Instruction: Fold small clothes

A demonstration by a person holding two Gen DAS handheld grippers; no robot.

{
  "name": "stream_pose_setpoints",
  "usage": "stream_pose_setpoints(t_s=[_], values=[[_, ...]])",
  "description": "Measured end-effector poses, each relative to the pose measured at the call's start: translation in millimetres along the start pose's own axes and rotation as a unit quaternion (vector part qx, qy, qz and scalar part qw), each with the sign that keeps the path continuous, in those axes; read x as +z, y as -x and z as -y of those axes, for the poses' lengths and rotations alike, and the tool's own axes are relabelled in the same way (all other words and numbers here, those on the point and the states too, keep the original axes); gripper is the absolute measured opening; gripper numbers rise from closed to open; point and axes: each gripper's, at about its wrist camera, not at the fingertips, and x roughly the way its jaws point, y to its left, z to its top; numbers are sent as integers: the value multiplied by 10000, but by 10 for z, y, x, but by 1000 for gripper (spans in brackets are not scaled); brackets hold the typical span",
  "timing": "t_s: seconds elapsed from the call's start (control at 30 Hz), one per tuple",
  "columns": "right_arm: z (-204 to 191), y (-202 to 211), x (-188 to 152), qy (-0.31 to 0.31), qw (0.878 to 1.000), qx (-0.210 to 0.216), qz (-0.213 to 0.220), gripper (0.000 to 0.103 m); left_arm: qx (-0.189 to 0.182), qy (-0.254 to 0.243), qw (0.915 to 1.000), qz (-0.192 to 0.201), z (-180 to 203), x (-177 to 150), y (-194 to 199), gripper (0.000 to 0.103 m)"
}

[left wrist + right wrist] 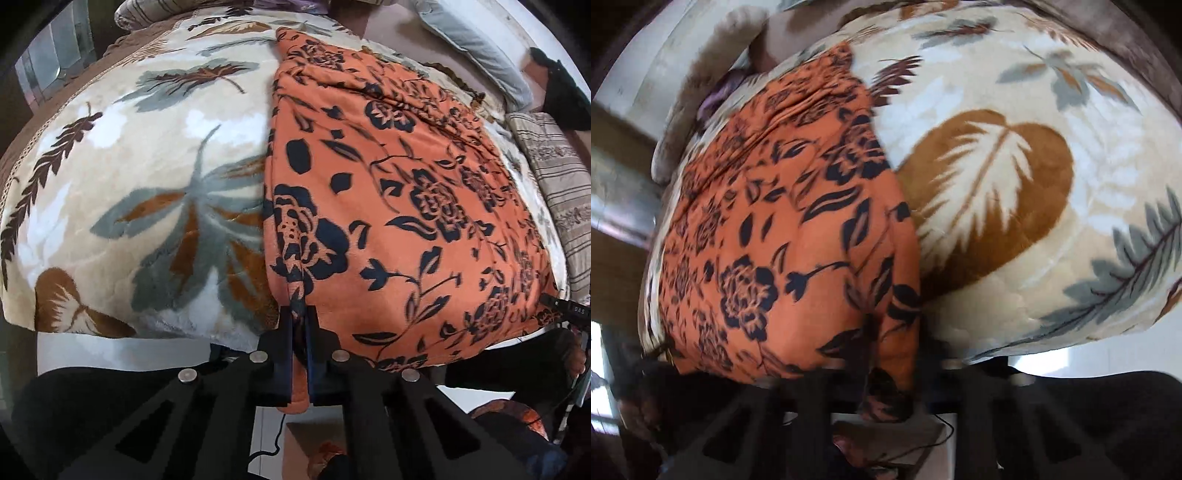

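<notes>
Between left claw [300,325], orange garment [399,206] corner

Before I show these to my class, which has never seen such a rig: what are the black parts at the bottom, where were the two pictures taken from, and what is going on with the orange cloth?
No robot here: a person carries a hand-held gripper in each hand, each with a wide-angle camera looking along its two fingers. One picture comes from the left hand-held gripper, the other from the right hand-held gripper. The black parts are their fingers and frames. An orange flowered garment lies spread on a cream leaf-patterned blanket covering a bed. The left one is shut on the garment's near edge. The right one's picture is blurred, but it appears shut on the near edge at the other corner.
</notes>
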Motion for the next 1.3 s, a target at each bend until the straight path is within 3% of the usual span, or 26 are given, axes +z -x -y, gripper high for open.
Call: stream_pose_setpoints(t_s=[0.1, 0.3, 0.37, 0.5, 0.7, 0.87, 1.03, 1.2, 1.3], values=[[-145, 206, 46, 256, 9991, 339, 46, 7, -370, -245, 9989, 124, 76, 72, 194, 5], [-221, 754, 323, 217, 9884, 1333, 691, 7, -863, -381, 9933, 674, 47, 320, 658, 5], [-204, 815, 374, 133, 9860, 1435, 833, 7, -901, -300, 9934, 650, -19, 366, 642, 5], [-131, 678, 346, -117, 9869, 1484, 624, 7, -845, -90, 9958, 327, -98, 306, 413, 5], [-110, 693, 426, -216, 9846, 1654, 528, 7, -1337, 85, 9900, 433, -132, 446, 545, 5], [-245, 856, 932, -105, 9781, 1874, 904, 7, -1562, 171, 9846, 763, -184, 1070, 803, 5], [-339, 854, 1796, -284, 9710, 1973, 1318, 7, -1571, 282, 9816, 1051, -239, 1966, 859, 5], [-352, 380, 2738, -856, 9646, 1778, 1752, 7, -1308, 785, 9820, 1109, -340, 2903, 397, 5], [-234, -105, 3050, -1422, 9486, 2119, 1872, 11, -1158, 1400, 9762, 1185, -473, 3239, -122, 5]])
